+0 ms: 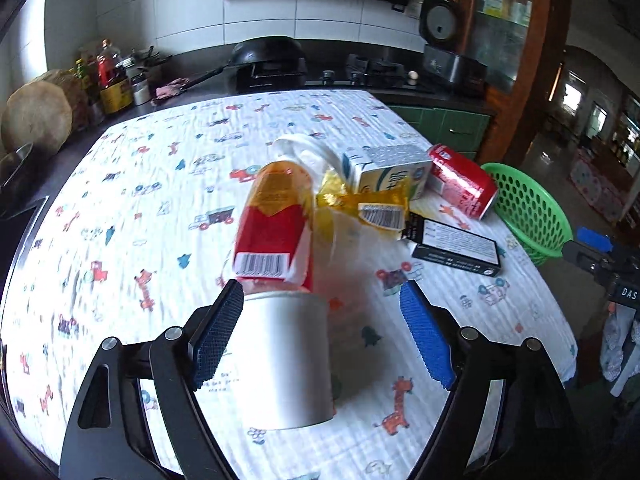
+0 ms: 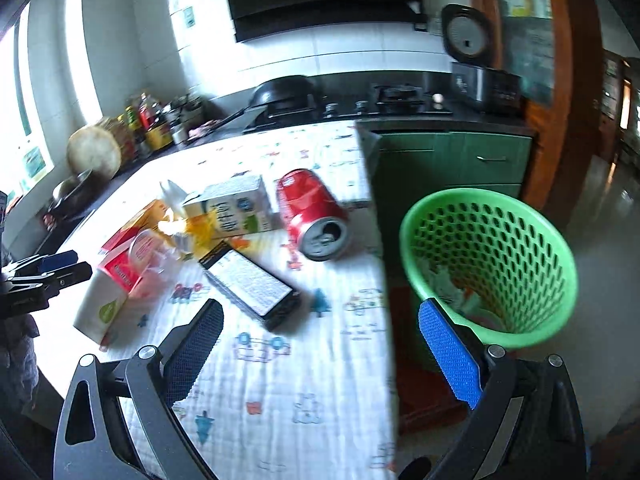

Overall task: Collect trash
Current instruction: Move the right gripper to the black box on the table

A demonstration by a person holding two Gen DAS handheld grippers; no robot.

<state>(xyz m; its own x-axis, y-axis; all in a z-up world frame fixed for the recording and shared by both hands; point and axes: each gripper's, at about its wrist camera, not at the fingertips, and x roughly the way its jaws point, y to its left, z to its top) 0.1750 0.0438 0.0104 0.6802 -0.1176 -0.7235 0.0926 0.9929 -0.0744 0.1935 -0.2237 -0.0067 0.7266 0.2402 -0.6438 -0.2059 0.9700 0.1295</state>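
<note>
White paper cup (image 1: 286, 360) lies on its side on the tablecloth (image 1: 140, 200), mouth end towards the red-and-yellow wrapper (image 1: 276, 224). It sits inside the left gripper (image 1: 322, 332), hard against the left-hand pad; the other pad is well clear of it. Jaws wide open, nothing held.

Step, as I read it: lining up to grab the cup, not gripped yet. Next move calls for centring the cup between the pads, then closing gently. Thin paper will likely crush or squirt out if squeezed hard, and the wrapper touching its far end may drag along.

Rest of the trash is clustered just beyond: yellow crinkly wrapper (image 1: 360, 204), milk carton (image 1: 390, 172), red can (image 1: 460, 182) on its side, black box (image 1: 456, 248) flat.

Green basket (image 2: 492, 264) is off the table's right edge, lower than the tabletop, some scraps already in it. Right gripper (image 2: 320, 348) hangs over the table edge near the basket, jaws wide open, empty.
</note>
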